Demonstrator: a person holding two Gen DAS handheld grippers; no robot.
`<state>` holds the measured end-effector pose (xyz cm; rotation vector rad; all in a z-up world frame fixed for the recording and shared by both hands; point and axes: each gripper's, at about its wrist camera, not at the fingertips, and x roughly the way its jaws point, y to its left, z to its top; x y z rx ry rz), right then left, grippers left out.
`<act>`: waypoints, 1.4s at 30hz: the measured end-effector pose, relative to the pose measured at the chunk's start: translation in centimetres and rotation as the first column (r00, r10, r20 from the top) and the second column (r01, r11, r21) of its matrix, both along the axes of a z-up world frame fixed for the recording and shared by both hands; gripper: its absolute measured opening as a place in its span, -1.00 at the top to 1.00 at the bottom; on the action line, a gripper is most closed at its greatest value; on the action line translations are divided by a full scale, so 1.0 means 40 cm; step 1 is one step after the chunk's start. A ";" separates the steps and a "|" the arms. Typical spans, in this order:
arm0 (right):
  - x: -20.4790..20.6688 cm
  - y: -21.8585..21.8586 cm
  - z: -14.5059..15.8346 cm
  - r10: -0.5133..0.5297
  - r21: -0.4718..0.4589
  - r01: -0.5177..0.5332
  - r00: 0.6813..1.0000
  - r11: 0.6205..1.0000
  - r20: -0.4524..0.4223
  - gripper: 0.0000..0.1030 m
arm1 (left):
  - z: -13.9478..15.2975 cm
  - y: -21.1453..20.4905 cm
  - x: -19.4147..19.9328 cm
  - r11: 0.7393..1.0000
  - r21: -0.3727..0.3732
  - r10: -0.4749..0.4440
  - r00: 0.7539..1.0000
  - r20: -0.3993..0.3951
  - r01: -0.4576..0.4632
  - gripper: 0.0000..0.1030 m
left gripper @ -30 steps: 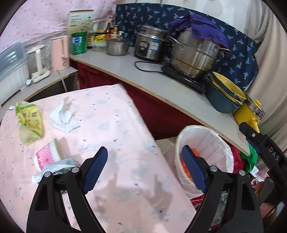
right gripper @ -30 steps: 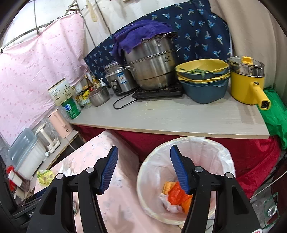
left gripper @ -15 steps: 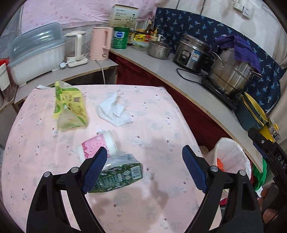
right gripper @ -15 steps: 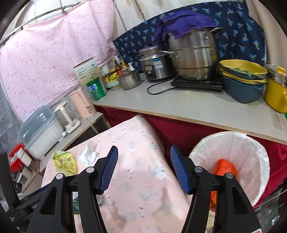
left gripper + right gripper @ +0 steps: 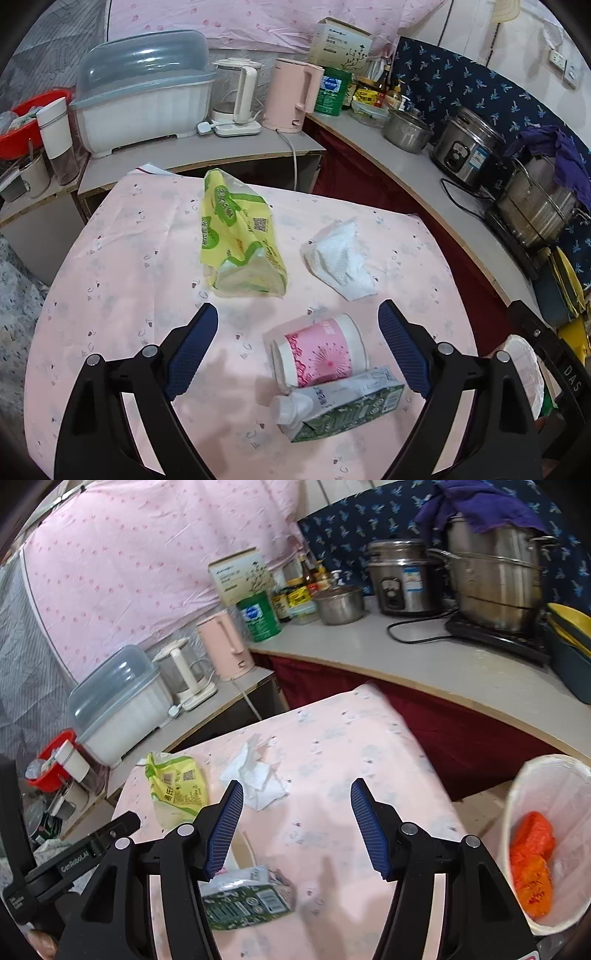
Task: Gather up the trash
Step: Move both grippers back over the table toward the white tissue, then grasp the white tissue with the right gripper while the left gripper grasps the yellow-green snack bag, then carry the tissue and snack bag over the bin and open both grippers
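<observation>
Trash on table: green carton [image 5: 243, 901] part-hidden behind right gripper [image 5: 295, 827]; both grippers' jaws apart, empty; left gripper [image 5: 297, 350] just widening

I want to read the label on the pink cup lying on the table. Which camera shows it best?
The left wrist view: the pink cup lies on its side in full sight between the open fingers, beside the green carton. In the right wrist view a gripper finger hides nearly all of it.

Black grippers [image 5: 297, 347], ribbed blue pads [image 5: 225, 825], silver screws.
</observation>
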<state>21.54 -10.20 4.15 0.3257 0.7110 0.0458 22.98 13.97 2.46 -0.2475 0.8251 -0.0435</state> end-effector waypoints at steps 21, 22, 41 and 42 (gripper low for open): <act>0.436 0.236 -0.230 0.220 -0.005 -0.228 0.942 0.974 -0.254 -0.14 | -0.171 0.105 0.280 0.999 -0.008 0.049 0.989 -0.142 -0.050 -0.20; 0.449 0.241 -0.242 0.224 -0.004 -0.233 0.936 0.972 -0.271 -0.14 | -0.179 0.105 0.284 0.999 -0.010 0.044 0.988 -0.149 -0.046 -0.11; 0.406 0.191 -0.206 0.207 0.029 -0.208 0.931 0.978 -0.300 0.93 | -0.132 0.061 0.220 0.999 -0.020 -0.035 0.993 -0.116 0.033 0.92; 0.389 0.180 -0.187 0.199 0.028 -0.200 0.938 0.979 -0.284 0.94 | -0.121 0.055 0.212 0.999 -0.018 -0.037 0.993 -0.109 0.036 0.92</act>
